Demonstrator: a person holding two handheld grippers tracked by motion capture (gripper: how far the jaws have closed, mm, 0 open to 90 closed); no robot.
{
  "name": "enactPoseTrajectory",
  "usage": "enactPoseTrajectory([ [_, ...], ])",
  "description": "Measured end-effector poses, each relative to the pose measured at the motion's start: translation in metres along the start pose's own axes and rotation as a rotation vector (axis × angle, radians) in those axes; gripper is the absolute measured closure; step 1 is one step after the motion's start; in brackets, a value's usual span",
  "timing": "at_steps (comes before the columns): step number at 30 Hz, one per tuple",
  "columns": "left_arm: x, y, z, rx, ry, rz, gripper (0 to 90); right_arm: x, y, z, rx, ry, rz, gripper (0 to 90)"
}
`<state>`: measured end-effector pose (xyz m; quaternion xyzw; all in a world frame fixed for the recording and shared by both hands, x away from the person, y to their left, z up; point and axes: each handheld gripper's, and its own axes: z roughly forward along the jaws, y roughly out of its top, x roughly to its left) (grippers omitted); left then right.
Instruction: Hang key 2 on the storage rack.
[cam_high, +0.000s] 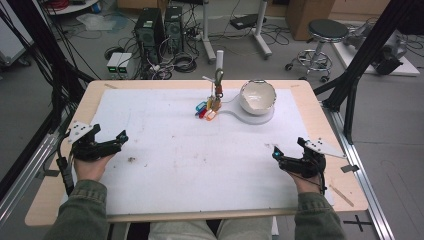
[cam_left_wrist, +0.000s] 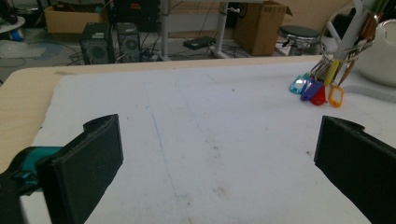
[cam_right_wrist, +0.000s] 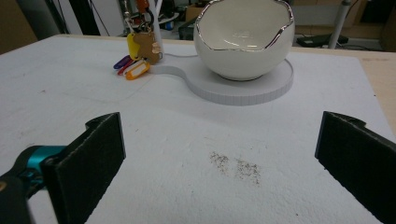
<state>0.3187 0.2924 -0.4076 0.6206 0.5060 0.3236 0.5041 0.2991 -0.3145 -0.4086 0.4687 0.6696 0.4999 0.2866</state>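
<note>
Both grippers parked wide open, empty, near the tabletop's side edges.
Right gripper (cam_right_wrist: 219, 154) view gets inside the bowl (cam_right_wrist: 244, 39); left gripper (cam_left_wrist: 217, 154) view catches just the key tags (cam_left_wrist: 317, 88).

Open white mat (cam_high: 175, 150) between both tongs, bowl (cam_high: 257, 96) and keys (cam_high: 209, 107) blocking far side

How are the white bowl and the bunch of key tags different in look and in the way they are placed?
The bowl is one white piece with a jagged, silver-edged rim; the key tags are several small pieces in blue, purple, red, orange and yellow. The bowl sits on the round end of the white stand; the tags hang from its post, the lowest reaching the white mat. Both belong to the same stand at the far side.
</note>
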Motion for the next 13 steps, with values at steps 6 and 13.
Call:
enactPoseTrajectory([
  [6, 0.006, -0.011, -0.011, 0.036, 0.036, -0.038, 1.7, 0.000, 0.000, 0.000, -0.007, 0.001, -0.001, 0.7],
  [13, 0.008, -0.010, -0.016, 0.012, 0.022, -0.058, 1.7, 0.000, 0.001, 0.000, -0.011, -0.002, -0.005, 0.7],
])
